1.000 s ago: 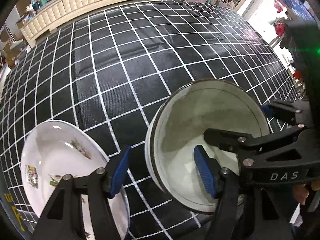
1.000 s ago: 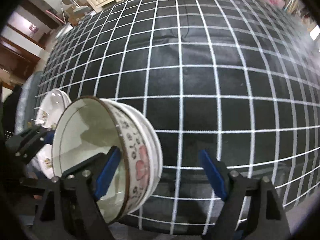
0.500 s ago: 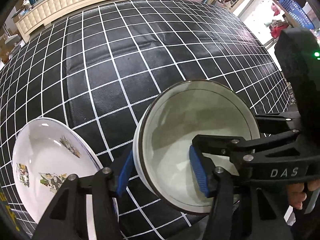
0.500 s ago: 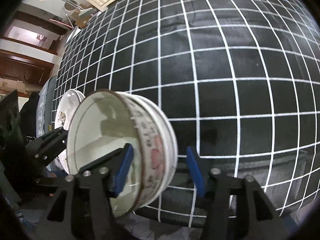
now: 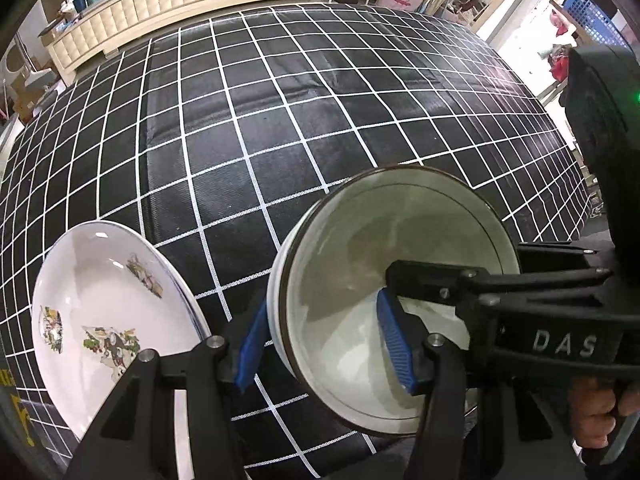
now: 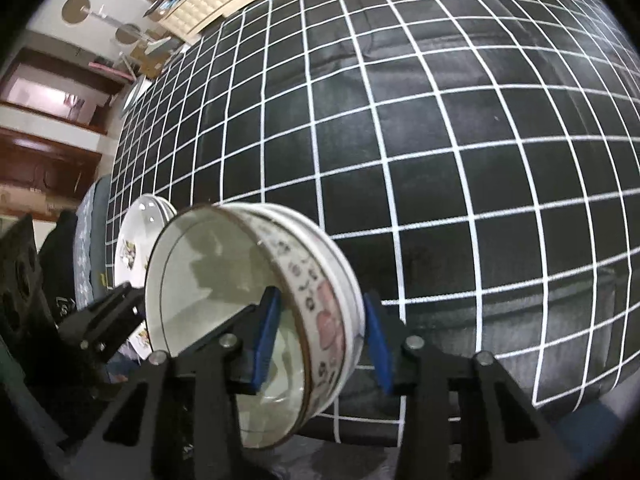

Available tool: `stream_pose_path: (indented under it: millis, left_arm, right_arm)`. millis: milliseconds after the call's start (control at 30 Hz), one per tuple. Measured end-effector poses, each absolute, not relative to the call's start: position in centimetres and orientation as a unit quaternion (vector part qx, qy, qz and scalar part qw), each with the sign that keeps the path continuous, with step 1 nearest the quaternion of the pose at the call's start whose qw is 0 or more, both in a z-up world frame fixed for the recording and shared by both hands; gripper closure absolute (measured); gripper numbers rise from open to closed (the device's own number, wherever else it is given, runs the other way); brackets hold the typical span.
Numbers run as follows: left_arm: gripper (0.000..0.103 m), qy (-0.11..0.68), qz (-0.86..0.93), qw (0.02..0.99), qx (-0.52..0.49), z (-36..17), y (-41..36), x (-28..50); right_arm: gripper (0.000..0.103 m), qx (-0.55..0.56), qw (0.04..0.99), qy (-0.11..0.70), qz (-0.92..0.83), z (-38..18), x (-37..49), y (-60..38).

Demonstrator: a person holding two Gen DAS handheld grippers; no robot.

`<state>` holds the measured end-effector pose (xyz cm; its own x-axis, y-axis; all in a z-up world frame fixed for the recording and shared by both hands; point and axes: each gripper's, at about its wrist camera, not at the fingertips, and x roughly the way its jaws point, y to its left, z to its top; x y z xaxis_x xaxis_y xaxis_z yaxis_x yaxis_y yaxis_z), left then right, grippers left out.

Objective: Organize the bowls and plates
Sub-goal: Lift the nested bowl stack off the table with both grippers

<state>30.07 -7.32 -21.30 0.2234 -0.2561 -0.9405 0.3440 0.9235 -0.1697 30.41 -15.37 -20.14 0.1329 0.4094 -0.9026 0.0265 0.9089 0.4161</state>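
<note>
A stack of nested bowls [image 5: 360, 264], white inside with a flowered band outside [image 6: 320, 320], sits near the table's front edge. My left gripper [image 5: 324, 344] straddles its left wall, one blue pad outside and one inside, both pressing. My right gripper [image 6: 320, 336] straddles the opposite wall. Its jaws are closing, with the wall between them and both pads touching it. From the left wrist, the right gripper [image 5: 456, 264] reaches in from the right. A stack of white plates [image 5: 112, 320] with printed pictures lies just left of the bowls, also in the right wrist view as the plates [image 6: 136, 240].
A black cloth with a white grid [image 5: 280, 100] covers the table, whose front edge [image 6: 500, 412] is close below the bowls. A cream cabinet [image 5: 140, 4] stands beyond the far edge. A person's hand [image 5: 600, 412] holds the right gripper's handle.
Both grippers' jaws have narrowed onto the bowl stack's walls, the right one much more. The right wrist has rolled slightly. The bowls and plates stay in place.
</note>
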Motion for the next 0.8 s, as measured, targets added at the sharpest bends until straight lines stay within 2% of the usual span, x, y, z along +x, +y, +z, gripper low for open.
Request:
stream_pose_path:
  millis: [300,500,800]
  left_arm:
    - [0.058,0.601,-0.182,0.778,0.014,-21.2,-5.9,29.7]
    - [0.071,0.597,-0.177,0.782,0.022,-21.1,-5.4,29.2]
    - [0.07,0.595,-0.187,0.781,0.031,-20.8,-5.7,29.4]
  right_arm:
    - [0.065,0.16,0.746,0.635,0.117,-19.0,30.6,-14.6]
    - [0.065,0.112,0.757,0.632,0.122,-18.7,30.6,-13.9]
    - [0.064,0.118,0.742,0.647,0.128,-19.2,29.8,-14.6]
